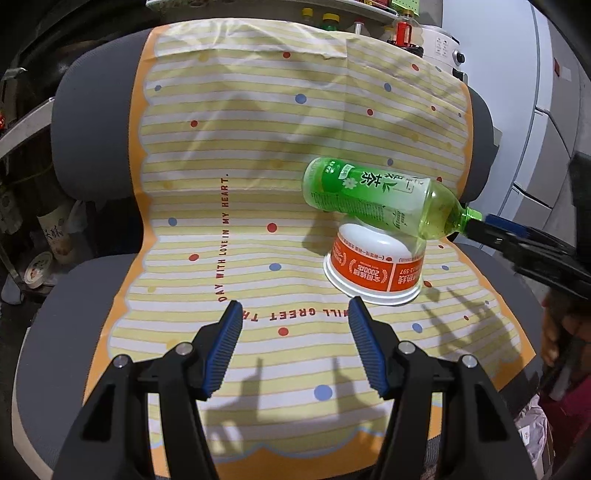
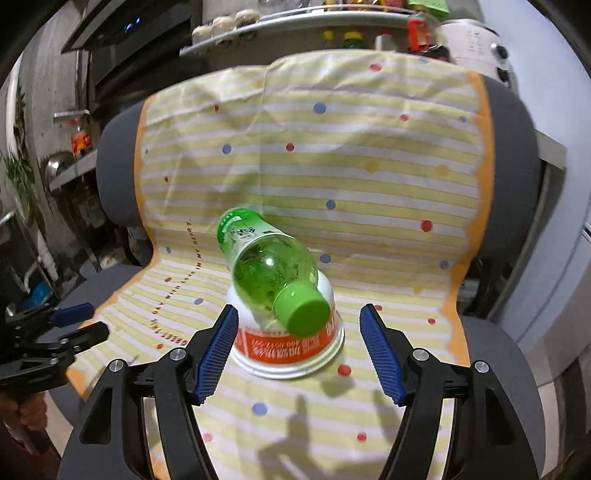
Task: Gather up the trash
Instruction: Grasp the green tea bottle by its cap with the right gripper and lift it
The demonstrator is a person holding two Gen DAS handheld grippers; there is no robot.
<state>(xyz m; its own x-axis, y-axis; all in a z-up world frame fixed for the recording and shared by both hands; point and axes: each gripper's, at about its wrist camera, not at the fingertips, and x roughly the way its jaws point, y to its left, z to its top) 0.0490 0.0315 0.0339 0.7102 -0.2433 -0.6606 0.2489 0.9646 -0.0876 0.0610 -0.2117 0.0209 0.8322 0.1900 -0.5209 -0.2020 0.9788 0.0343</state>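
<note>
A green tea bottle [image 1: 373, 192] lies on its side on top of an upside-down white and orange paper cup [image 1: 373, 269]; both rest on a striped cloth [image 1: 240, 147] draped over a grey chair. My left gripper [image 1: 295, 304] is open and empty, just in front of the cup and to its left. My right gripper [image 2: 299, 309] is open, with the bottle's green cap [image 2: 303, 314] at its fingertips and clear of both pads. In the left wrist view the right gripper [image 1: 491, 225] reaches the bottle's neck from the right. The left gripper [image 2: 94, 318] shows at the left edge of the right wrist view.
The grey chair [image 1: 85, 110] has a padded back and seat. Behind it a shelf holds several bottles [image 1: 328, 20] and a white appliance [image 1: 443, 48]. Cluttered racks [image 1: 22, 147] stand to the left. A person's hand [image 1: 554, 332] holds the right gripper.
</note>
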